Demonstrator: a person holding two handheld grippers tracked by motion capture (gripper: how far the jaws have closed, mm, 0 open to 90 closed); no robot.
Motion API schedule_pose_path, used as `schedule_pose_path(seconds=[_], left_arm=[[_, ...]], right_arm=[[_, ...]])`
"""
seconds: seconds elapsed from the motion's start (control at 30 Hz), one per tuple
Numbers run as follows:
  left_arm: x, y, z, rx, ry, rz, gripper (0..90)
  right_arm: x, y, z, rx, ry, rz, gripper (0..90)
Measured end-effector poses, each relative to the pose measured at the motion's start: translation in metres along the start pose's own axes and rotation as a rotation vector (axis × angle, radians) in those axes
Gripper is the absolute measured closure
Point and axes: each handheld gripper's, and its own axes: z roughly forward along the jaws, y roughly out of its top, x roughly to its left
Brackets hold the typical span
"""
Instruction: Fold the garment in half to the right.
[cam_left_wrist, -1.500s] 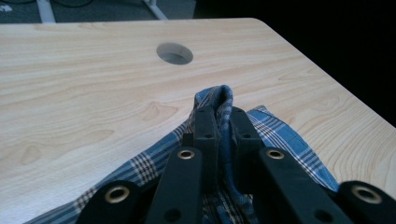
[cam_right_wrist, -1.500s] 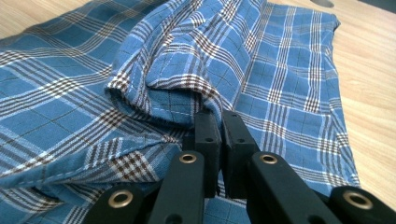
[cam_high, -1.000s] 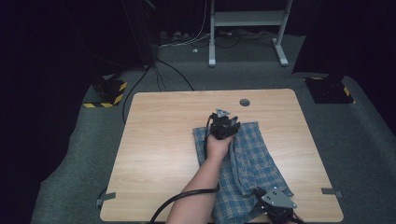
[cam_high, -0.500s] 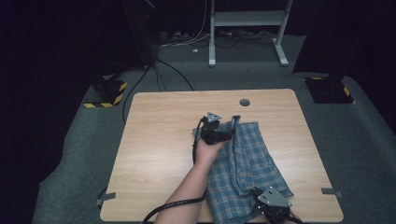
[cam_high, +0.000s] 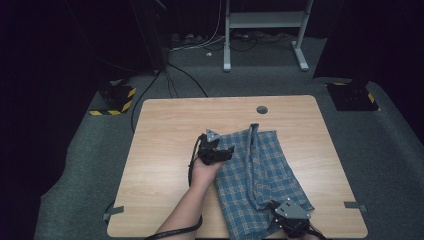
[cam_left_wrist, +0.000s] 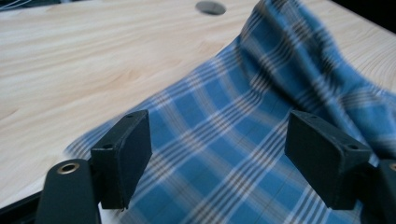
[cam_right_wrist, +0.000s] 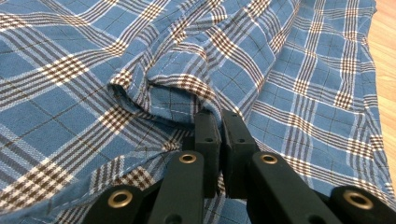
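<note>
A blue plaid cloth lies rumpled on the right half of the wooden table, with a raised fold running down its middle. My left gripper hovers at the cloth's upper left edge. Its jaws have just been opening and stand wide apart. In the left gripper view the cloth lies under and between them, untouched by the left gripper. My right gripper sits at the cloth's near edge. In the right gripper view the right gripper is shut on a fold of the cloth.
A round hole is set in the table near its far edge. Bare wood spans the table's left half. On the floor beyond stand a metal frame and two black-and-yellow striped blocks. A cable trails from the left gripper.
The left gripper moved left from the cloth's upper middle to its left edge and opened, letting the cloth drop. The right gripper stayed put, still shut.
</note>
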Motion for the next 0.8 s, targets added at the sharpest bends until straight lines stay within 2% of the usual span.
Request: schedule_pose_path(seconds=[0.13, 0.27, 0.4, 0.43, 0.5, 0.6, 0.7, 0.8], left_arm=[[0.005, -0.012, -0.011, 0.012, 0.024, -0.001, 22.8], [0.004, -0.027, -0.018, 0.048, 0.045, 0.026, 22.8], [0.001, -0.039, -0.019, 0.080, 0.056, 0.035, 22.9], [0.000, -0.047, -0.017, 0.109, 0.063, 0.035, 22.5], [-0.001, -0.052, -0.014, 0.130, 0.076, 0.032, 22.3], [0.000, -0.056, -0.011, 0.143, 0.083, 0.028, 22.4], [0.002, -0.056, -0.008, 0.144, 0.088, -0.016, 25.1], [0.004, -0.056, -0.006, 0.139, 0.091, -0.012, 25.4]], right_arm=[[0.000, 0.000, 0.000, 0.003, 0.001, 0.001, 85.6], [0.000, 0.000, 0.001, 0.005, 0.001, -0.002, 85.6], [0.001, 0.000, 0.001, 0.006, 0.001, -0.005, 85.6], [0.001, 0.000, 0.001, 0.007, 0.001, -0.006, 85.6], [0.002, 0.000, 0.001, 0.008, 0.002, -0.006, 85.6], [0.003, -0.001, 0.002, 0.011, 0.000, -0.007, 85.6], [0.004, -0.001, 0.003, 0.013, 0.001, -0.007, 85.6], [0.004, -0.001, 0.005, 0.016, 0.003, -0.005, 85.5]])
